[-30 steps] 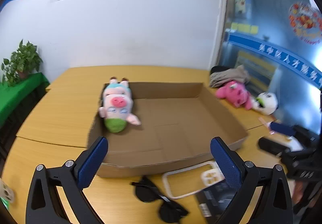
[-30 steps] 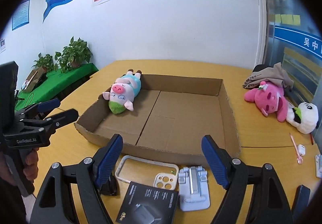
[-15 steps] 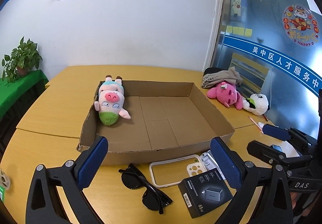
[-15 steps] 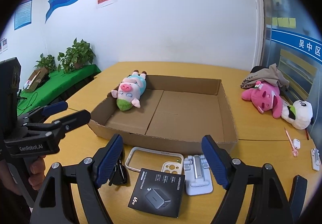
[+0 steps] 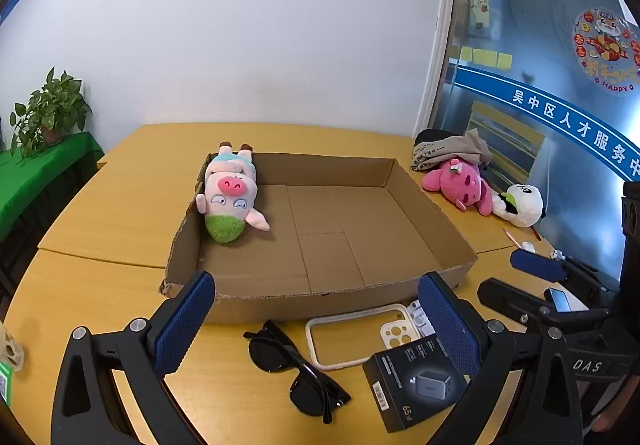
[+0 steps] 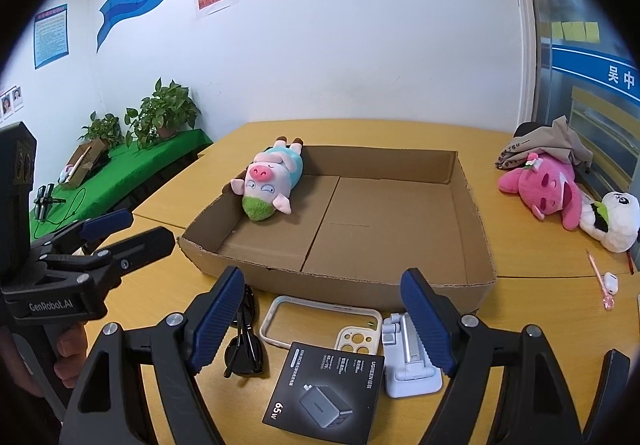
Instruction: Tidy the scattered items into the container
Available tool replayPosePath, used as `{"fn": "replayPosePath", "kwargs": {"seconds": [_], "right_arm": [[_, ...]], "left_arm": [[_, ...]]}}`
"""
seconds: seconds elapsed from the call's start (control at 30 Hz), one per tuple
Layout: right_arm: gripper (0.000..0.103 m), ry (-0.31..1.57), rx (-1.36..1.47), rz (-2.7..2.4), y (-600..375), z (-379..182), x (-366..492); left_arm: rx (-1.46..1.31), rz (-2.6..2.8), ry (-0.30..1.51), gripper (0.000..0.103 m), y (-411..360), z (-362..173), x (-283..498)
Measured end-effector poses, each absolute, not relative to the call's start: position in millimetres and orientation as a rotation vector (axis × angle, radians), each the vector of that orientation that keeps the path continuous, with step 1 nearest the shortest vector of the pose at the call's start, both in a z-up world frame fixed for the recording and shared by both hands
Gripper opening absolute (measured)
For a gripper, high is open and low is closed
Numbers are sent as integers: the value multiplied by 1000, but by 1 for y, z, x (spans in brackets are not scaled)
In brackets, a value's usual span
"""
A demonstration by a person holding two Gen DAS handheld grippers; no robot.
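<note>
White wall with a blue painted wave backs a wooden table (image 5: 120,213), which carries a shallow cardboard box (image 5: 320,229). A second ago the left wrist view sat closer to the box, with its near wall filling more of the picture; now that view has drawn back, so more bare table shows in front and the scattered items lie fully in sight.

Inside the box, against its far left corner, lies a plush pig (image 5: 230,193) on its back, in the same spot as before. Outside the box, at the table's right edge, a pink plush (image 6: 544,189) lies touching a white plush (image 6: 612,221), with a bundle of grey cloth (image 6: 548,145) just behind them; none of these has shifted.

On the table just in front of the box's near wall lie a black charger box (image 6: 326,393), a white phone stand (image 6: 408,361), a pale phone case (image 6: 320,321) and black sunglasses (image 5: 294,365). They lie as they did a second ago, only seen from farther back.

Both tools hang above these items without touching any. The left gripper (image 5: 316,321) has its blue pads (image 5: 180,325) spread wide with nothing between them. The right gripper (image 6: 322,321) is likewise spread wide and empty, its spread unchanged.
</note>
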State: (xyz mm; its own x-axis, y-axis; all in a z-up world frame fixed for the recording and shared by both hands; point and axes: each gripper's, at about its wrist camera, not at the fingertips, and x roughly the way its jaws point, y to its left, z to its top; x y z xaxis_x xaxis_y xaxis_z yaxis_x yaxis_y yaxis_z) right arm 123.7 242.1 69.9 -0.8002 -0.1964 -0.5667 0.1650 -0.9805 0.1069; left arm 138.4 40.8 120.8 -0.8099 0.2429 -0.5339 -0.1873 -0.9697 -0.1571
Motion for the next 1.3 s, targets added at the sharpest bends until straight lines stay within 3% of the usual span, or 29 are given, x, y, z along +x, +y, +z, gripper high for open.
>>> {"fn": "replayPosePath", "kwargs": {"seconds": [0.77,1.13,1.3], "right_arm": [[81,-55,1007,-2754,247,37,80],[81,-250,1244,-2413,298,-31,113],[80,-294,1361,-2307,302,-61,118]], "left_arm": [[-927,2674,-201,103,39,84,104],[-1101,2295,-283,102,59,36,133],[-1206,2115,-319,94,85,3,140]]}}
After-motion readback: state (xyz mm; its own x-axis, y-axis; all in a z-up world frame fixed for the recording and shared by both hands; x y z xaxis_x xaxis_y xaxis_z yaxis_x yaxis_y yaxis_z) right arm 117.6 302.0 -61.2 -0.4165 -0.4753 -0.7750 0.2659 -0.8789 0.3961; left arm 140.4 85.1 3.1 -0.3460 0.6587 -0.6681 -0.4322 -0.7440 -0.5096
